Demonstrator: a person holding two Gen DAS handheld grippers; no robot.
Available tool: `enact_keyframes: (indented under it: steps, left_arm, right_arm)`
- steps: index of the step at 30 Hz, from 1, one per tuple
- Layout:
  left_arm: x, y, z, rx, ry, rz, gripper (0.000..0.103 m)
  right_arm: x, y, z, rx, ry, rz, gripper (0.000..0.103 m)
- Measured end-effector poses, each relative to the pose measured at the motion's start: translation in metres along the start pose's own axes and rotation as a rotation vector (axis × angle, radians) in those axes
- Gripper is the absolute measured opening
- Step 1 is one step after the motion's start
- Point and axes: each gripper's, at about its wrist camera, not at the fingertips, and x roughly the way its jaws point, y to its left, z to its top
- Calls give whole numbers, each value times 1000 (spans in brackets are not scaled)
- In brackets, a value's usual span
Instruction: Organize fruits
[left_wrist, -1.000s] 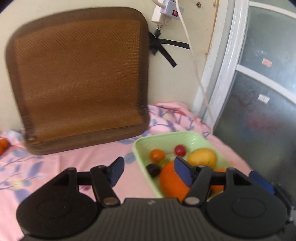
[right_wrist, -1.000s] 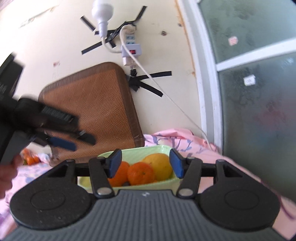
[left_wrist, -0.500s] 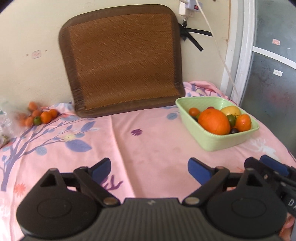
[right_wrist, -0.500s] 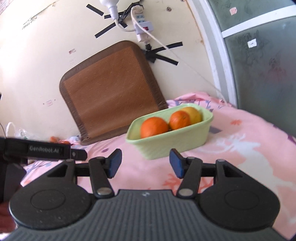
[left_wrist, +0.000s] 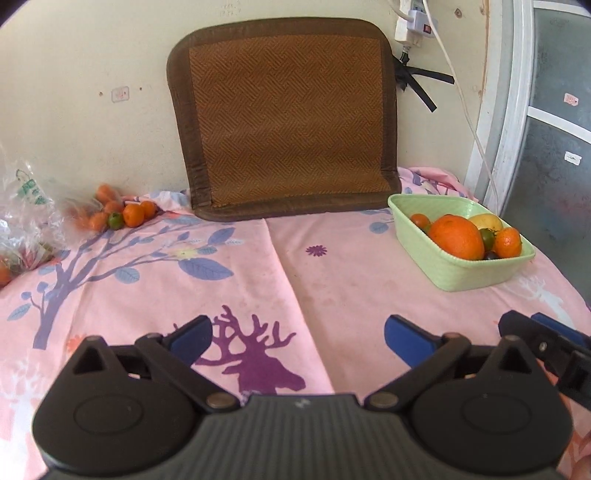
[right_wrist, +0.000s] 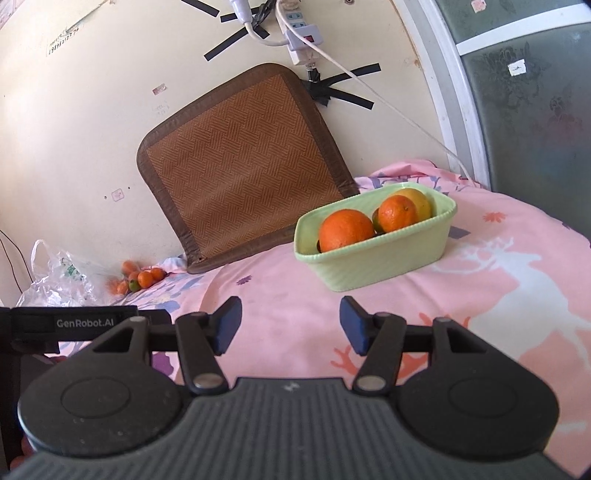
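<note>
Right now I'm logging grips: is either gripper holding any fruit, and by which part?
Nothing is held: the left gripper and right gripper both stand open over the pink cloth.

A pink bedsheet (left_wrist: 332, 280) carries a green basket (left_wrist: 469, 273), loose oranges (left_wrist: 125, 216) and a plastic bag (left_wrist: 26, 218).

Bare sheet (left_wrist: 332, 280) ahead passable; basket (left_wrist: 469, 271) blocks right.
</note>
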Motion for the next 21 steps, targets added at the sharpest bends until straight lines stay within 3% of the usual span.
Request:
enact_keyframes:
  steps: [10, 21]
  left_arm:
    - [-11, 2, 1, 7, -62, 46, 103]
    - [-8, -1, -2, 18, -36, 91, 103]
  right_arm:
    - [-3, 2, 0, 3, -3, -11, 66]
    - [-4, 0, -1, 19, 2, -22, 68]
